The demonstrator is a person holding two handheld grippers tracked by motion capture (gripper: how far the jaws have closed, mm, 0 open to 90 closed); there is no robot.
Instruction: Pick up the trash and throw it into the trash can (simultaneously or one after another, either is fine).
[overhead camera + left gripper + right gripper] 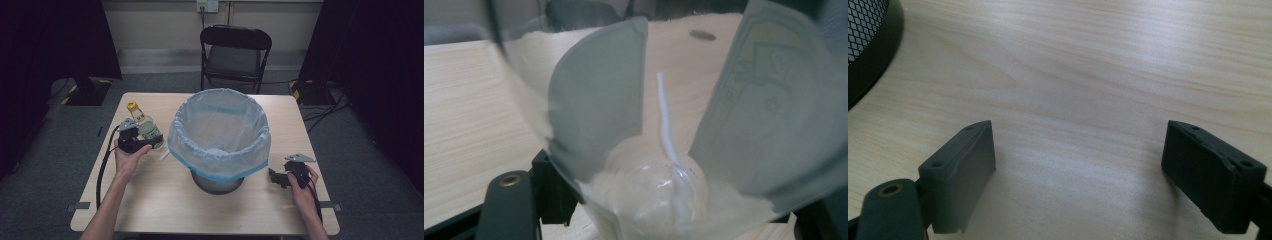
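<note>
A clear plastic bottle (145,126) with a yellow cap lies tilted at the table's left side, cap pointing away. My left gripper (146,140) is shut on its lower part. In the left gripper view the bottle (649,200) sits base-on between the jaws of the left gripper (674,205), its pale label (774,110) wrapping the sides. A mesh bin lined with a pale blue bag (220,172) stands mid-table. My right gripper (275,177) rests low at the right of the bin. In its own view the right gripper (1078,165) stands open over bare wood.
A thin white strip (164,156) lies on the wooden table (165,205) between bottle and bin. The bin's dark base (868,45) sits at the upper left of the right gripper view. A black folding chair (235,50) stands behind the table.
</note>
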